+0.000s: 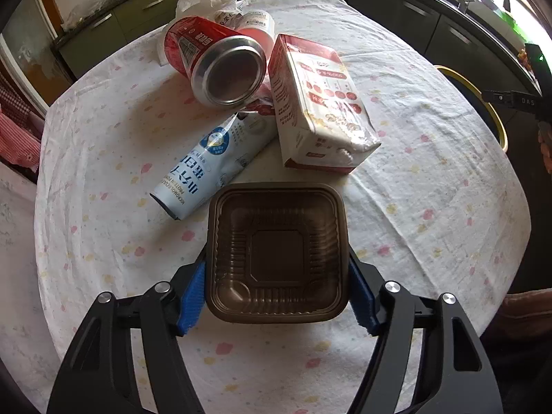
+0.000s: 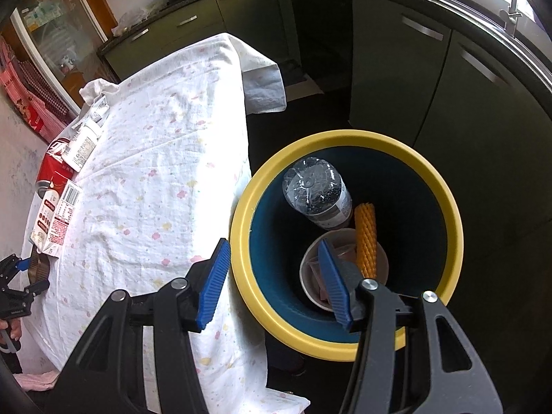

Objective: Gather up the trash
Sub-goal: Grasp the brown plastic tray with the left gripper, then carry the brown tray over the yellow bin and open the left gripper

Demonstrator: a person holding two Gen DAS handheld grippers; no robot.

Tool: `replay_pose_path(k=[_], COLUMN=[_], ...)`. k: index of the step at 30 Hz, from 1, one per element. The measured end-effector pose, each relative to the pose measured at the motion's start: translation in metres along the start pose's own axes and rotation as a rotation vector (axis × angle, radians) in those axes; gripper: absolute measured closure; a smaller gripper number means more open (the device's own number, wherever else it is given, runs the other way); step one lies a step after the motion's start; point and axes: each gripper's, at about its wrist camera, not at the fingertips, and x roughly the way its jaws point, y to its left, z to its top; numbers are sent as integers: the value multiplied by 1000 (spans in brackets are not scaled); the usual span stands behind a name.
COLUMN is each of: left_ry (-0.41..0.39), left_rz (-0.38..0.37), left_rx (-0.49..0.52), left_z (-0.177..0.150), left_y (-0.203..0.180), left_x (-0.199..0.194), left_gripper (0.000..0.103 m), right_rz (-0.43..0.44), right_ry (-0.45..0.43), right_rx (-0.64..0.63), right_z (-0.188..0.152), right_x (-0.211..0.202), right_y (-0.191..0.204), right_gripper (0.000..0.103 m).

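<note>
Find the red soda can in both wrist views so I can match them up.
Left wrist: the red soda can lies on its side, upper centre, base towards the camera.
Right wrist: the can is at the far left edge, partly hidden by cartons.
Shared landmark: the red-and-white carton lies beside it.

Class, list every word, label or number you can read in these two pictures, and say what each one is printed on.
"PROTEIN", upside down: blue and white pouch, above a longer line too distorted to read.
"DAS": black device at the right edge.
Red can: white characters, too blurred.
Red and white carton: small print, unreadable.
Bottle in the bin: label unreadable.
</note>
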Motion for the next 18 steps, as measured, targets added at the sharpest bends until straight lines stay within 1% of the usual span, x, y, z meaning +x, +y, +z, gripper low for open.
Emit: replay_pose_path(k=[2, 5, 9, 13, 18], left_ry=[-9, -23, -64, -101, -151], left_rz=[18, 15, 23, 24, -12], left_rx=[14, 22, 41, 79, 155], left_z=[0, 0, 0, 4, 21], left_y=[-2, -5, -15, -34, -73], left_x=[-3, -11, -32, -51, -71], left_gripper=[35, 35, 35, 35, 35], right_rz=[1, 1, 1, 2, 2], right_ry=[2, 4, 0, -9, -26], right_rx=[-1, -4, 2, 14, 31], right_z=[-1, -4, -10, -15, -23], right_x=[0, 0, -4, -10, -23], right_y=[-1, -3, -9, -17, -33], right_gripper=[52, 52, 52, 52, 52])
